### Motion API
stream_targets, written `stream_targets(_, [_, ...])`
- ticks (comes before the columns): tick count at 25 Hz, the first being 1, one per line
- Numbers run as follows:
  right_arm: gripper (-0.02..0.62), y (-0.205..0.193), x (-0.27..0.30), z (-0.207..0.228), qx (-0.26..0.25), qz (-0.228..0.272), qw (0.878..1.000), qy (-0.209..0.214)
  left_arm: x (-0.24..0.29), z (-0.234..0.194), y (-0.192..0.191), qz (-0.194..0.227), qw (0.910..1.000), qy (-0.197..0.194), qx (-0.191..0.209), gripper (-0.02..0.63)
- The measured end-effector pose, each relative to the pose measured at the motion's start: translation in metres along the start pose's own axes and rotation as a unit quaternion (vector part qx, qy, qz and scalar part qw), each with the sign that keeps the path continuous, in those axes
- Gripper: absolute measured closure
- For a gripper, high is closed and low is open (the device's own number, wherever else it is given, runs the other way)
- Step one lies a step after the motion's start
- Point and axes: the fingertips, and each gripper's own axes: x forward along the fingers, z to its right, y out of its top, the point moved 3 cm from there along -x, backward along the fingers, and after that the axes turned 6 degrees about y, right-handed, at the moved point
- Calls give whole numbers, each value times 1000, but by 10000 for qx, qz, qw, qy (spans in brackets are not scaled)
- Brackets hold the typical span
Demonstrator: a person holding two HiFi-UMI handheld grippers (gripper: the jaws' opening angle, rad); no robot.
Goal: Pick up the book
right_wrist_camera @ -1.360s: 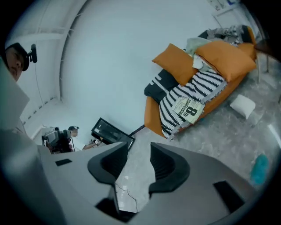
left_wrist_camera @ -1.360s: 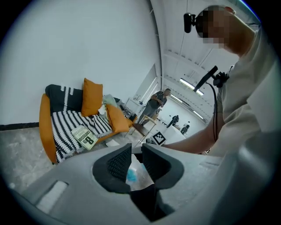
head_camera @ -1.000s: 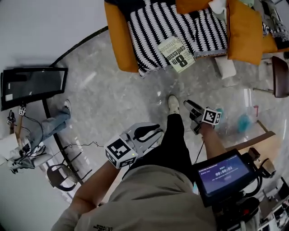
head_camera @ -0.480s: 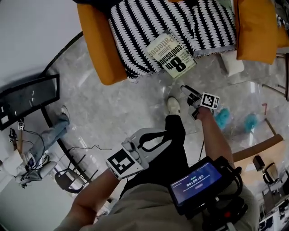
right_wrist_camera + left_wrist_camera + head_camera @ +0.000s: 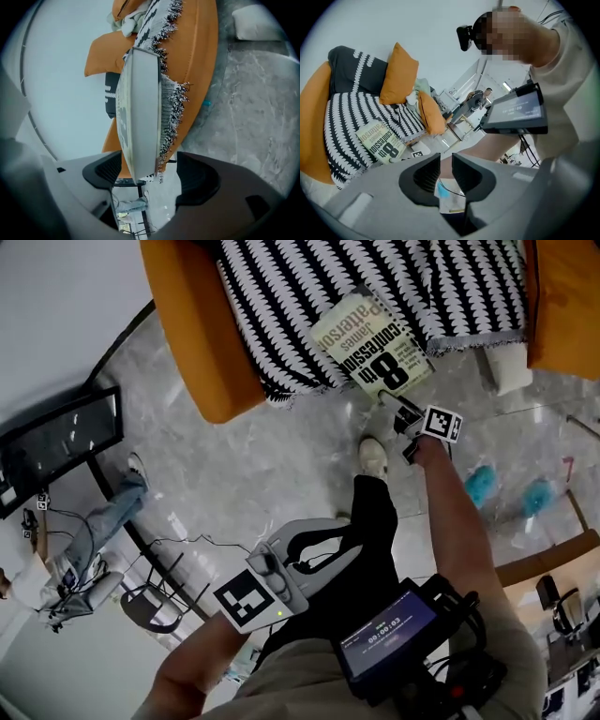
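The book [image 5: 375, 338], pale with large black print, lies on a black-and-white throw [image 5: 300, 287] over an orange sofa [image 5: 187, 343], its lower corner past the seat's front edge. My right gripper [image 5: 392, 404] is at that corner. In the right gripper view the book's edge [image 5: 140, 112] stands between the jaws of the right gripper [image 5: 150, 171], which are opening; neither pad presses on it. My left gripper [image 5: 354, 554] hangs low beside the person's dark trouser leg. In the left gripper view the left gripper [image 5: 446, 164] holds nothing, its pads a narrow gap apart, with the book [image 5: 379, 143] far off.
A foot in a white shoe [image 5: 373, 456] stands on the grey marbled floor below the book. Two blue slippers [image 5: 483, 486] lie to the right, a white cushion [image 5: 511, 371] by the sofa. A dark screen [image 5: 56, 442] and cables stand at the left. Orange cushions [image 5: 398, 75] rest on the sofa.
The sofa and book have drawn nearer in the head view. My right gripper reached forward to the book's lower corner. The left gripper sank lower beside the leg.
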Motion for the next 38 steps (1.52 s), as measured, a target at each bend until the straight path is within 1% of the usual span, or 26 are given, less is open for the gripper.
stream_targets(2, [233,-1,3,-1,-68,-78,9999,49,-7,-4,-5,-35,9998,61,-199,545])
stream_targets(4, [241,5,9,-6,-102,-54,9998,176,-12,-13,-10,-75,9995,106,-293,545])
stream_targets(5, [305,7,11,-10,-103,-31,9996,254,-14,-16,-11,-82,9994,111,-332,545])
stream_targets(6, [347,8,13,-14,-85,-17,9994,338,-16,-19,-13,-70,9992,98,-385,545])
stream_targets(8, [376,7,12,-20,-57,21,9990,437,-17,-22,-13,8,9989,18,-472,545])
stream_targets(9, [381,6,11,-22,-45,68,9990,433,-17,-24,-13,49,9989,-25,-467,545])
stream_targets(13, [403,2,4,-28,5,165,9994,299,-16,-28,-5,166,9991,-70,-374,545])
stream_targets(16, [413,2,-5,-49,-40,101,9997,202,-25,-19,11,299,9988,-50,-394,546])
stream_targets(20, [417,-1,-24,-84,-84,-11,9996,-259,-49,7,27,514,9983,-77,-270,545])
stream_targets(22, [417,-9,-33,-105,-78,-10,9996,-277,-62,22,29,538,9983,-91,-214,545])
stream_targets(25, [417,-23,-48,-144,-15,130,9997,-202,-80,47,27,502,9987,-41,-95,546])
stream_targets(29, [417,-30,-69,-210,-208,312,9989,-277,-109,84,27,742,9972,-66,61,546])
stream_targets(31, [417,-37,-73,-242,-267,343,9989,-187,-120,96,22,776,9969,-70,102,546])
stream_targets(35, [417,-52,-81,-292,-282,356,9990,9,-130,106,7,623,9978,-105,187,549])
stream_targets(38, [417,-65,-93,-342,-472,381,9980,165,-147,123,2,685,9972,-139,271,580])
